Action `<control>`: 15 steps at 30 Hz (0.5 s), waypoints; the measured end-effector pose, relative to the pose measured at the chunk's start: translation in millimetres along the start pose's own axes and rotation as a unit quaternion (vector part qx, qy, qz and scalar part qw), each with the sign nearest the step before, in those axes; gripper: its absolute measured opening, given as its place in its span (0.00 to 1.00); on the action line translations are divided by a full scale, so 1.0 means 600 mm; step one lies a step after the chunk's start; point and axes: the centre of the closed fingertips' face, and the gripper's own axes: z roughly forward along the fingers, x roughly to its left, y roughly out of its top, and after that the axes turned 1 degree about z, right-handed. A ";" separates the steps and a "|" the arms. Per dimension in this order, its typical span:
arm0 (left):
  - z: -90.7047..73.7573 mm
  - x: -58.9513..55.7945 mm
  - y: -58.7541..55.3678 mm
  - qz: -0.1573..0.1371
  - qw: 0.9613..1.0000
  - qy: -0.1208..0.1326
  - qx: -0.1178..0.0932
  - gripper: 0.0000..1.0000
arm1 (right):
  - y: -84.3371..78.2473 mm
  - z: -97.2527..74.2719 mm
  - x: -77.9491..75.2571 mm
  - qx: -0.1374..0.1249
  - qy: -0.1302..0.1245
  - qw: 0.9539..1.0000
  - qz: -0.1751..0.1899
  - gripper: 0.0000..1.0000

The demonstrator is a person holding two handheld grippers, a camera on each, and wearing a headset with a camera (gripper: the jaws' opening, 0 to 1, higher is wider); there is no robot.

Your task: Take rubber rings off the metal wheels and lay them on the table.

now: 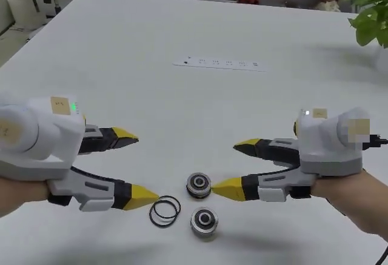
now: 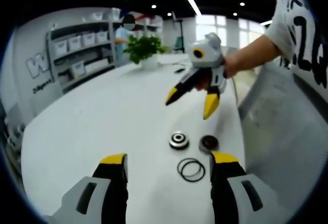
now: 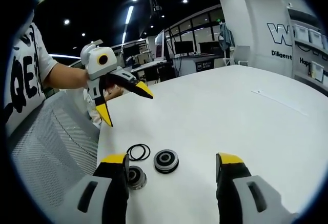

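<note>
1. Your left hand-held gripper [image 1: 145,167] has its jaws spread wide and holds nothing. Its yellow tips point right, toward the middle of the counter [image 1: 182,107].
2. Your right hand-held gripper [image 1: 224,167] mirrors it. Its jaws are also wide apart and empty, with the yellow tips pointing left so that the two face each other.
3. Your left hand [image 1: 19,193] and right hand [image 1: 350,191] each grip a white body from behind, low at the picture's edges. The grippers sit roughly level with each other. In the left gripper view, the right one hangs above the counter with its tips slanting down.
4. Two thin black rubber rings [image 1: 165,210] lie flat on the counter, overlapping each other and off the wheels. In the head view they sit just below the lower tip of your left hand-held gripper, and they are just to the left of the wheels.
5. The far wheel [image 1: 199,184] lies flat between the two lower tips, just beside the right one. It is small, with a silvery hub and a dark band round its rim.
6. The near wheel [image 1: 204,221] lies close in front of it, toward you, and looks much the same. You cannot tell from these views whether either dark band is a rubber ring.
7. Farther out on the white counter, well apart from the wheels, lies a flat white power strip [image 1: 221,63]. A green plant [image 1: 371,16] stands at the far right corner.
</note>
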 end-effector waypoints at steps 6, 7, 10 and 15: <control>0.007 0.005 0.004 0.001 1.000 -0.001 0.000 0.66 | -0.008 -0.002 -0.009 0.005 -0.004 1.000 -0.006 0.65; 0.009 0.005 0.005 0.001 1.000 -0.001 0.000 0.66 | -0.009 -0.002 -0.010 0.006 -0.004 1.000 -0.006 0.65; 0.013 0.007 0.007 0.002 1.000 -0.002 -0.001 0.66 | -0.012 -0.003 -0.013 0.008 -0.006 1.000 -0.007 0.65; 0.019 0.008 0.008 0.004 1.000 -0.004 0.001 0.66 | -0.017 -0.004 -0.017 0.012 -0.009 1.000 -0.010 0.64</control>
